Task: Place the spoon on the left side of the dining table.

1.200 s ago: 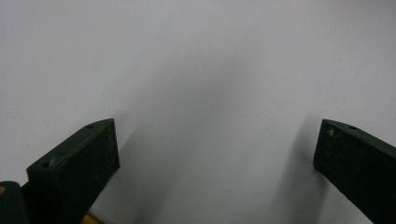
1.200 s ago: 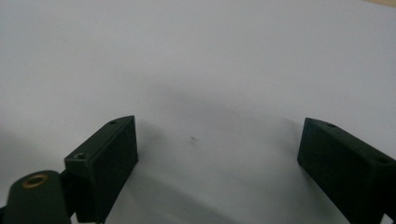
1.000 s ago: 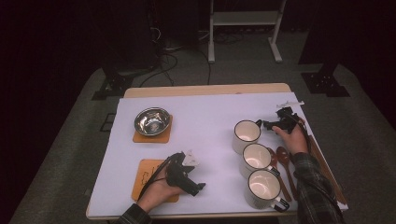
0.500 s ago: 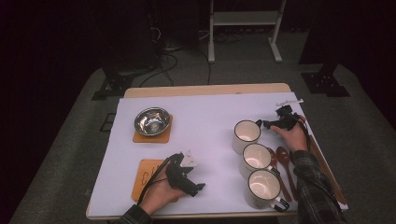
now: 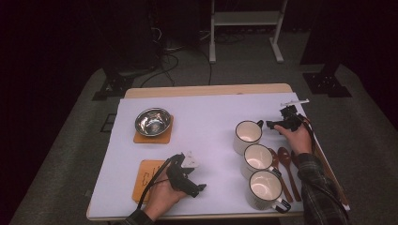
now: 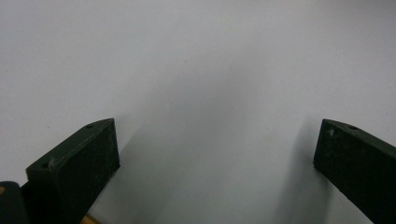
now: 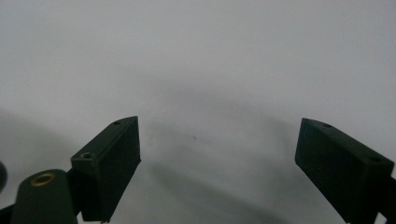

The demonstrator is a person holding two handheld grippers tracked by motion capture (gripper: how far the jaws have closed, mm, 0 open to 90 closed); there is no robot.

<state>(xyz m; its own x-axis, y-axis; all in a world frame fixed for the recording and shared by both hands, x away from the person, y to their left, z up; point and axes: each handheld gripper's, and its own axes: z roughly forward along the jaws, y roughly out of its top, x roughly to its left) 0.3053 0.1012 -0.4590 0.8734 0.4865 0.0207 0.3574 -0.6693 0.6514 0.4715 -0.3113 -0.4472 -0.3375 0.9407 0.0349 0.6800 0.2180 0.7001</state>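
Three white mugs (image 5: 248, 134) (image 5: 258, 159) (image 5: 264, 188) stand in a row at the table's right. Just right of the farthest mug's handle rests my right gripper (image 5: 272, 124), open over bare white cover (image 7: 205, 93), nothing between its jaws. My left gripper (image 5: 199, 188) lies near the front edge, beside an orange coaster (image 5: 146, 177), and is open too, with plain white cover (image 6: 210, 93) between its jaws. A steel bowl (image 5: 152, 121) sits on a second coaster (image 5: 162, 138) at the back left.
Two wooden spoons (image 5: 285, 164) lie right of the mugs, by a wooden strip (image 5: 328, 168) along the right edge. A white sheet (image 5: 206, 117) covers the table. Beyond the table stand a white frame (image 5: 244, 21) and dark stands (image 5: 328, 79) on the floor.
The right gripper has crept slightly nearer the far mug's handle. The left gripper stays where it was.
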